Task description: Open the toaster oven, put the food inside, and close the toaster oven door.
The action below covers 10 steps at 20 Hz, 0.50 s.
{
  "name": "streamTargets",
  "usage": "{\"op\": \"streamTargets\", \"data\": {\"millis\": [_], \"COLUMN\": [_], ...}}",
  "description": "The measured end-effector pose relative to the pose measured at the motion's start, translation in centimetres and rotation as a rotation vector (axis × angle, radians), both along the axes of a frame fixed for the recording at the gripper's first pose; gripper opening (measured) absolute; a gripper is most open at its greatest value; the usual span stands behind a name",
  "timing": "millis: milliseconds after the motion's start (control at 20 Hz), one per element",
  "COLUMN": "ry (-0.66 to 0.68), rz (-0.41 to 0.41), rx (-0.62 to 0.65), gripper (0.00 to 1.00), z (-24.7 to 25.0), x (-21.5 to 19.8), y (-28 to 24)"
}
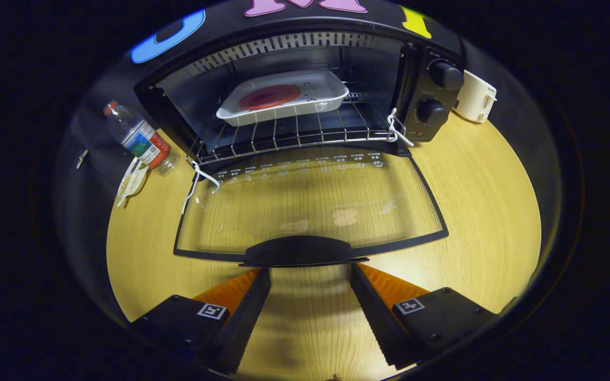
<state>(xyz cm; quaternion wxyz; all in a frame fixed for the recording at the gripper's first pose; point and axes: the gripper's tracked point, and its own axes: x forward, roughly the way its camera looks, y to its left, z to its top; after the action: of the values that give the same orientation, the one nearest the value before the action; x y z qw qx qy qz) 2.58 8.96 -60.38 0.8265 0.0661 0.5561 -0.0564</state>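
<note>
spread wide, the gripper [310,272] holds nothing, its fingertips just short of the handle [299,250] of the lowered glass door [310,203]. small white markings run along the door's far edge, too small to read. beyond it, in the open toaster oven [421,100], a white tray [315,87] carrying a round red food [269,97] sits on the wire rack [294,132]. a labelled bottle [138,138] stands beside the oven, print unreadable.
</note>
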Motion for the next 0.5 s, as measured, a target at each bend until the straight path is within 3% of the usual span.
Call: {"op": "streamTargets", "data": {"millis": [250,350,500], "ry": [-0.009,-0.046,-0.155], "rz": [-0.002,0.027,-0.006], "rx": [0.038,0.035,0.075], "gripper": [0.99,0.99,0.99], "z": [1.6,3.5,7.3], "x": [-0.1,0.0,1.2], "y": [0.2,0.3,0.5]}}
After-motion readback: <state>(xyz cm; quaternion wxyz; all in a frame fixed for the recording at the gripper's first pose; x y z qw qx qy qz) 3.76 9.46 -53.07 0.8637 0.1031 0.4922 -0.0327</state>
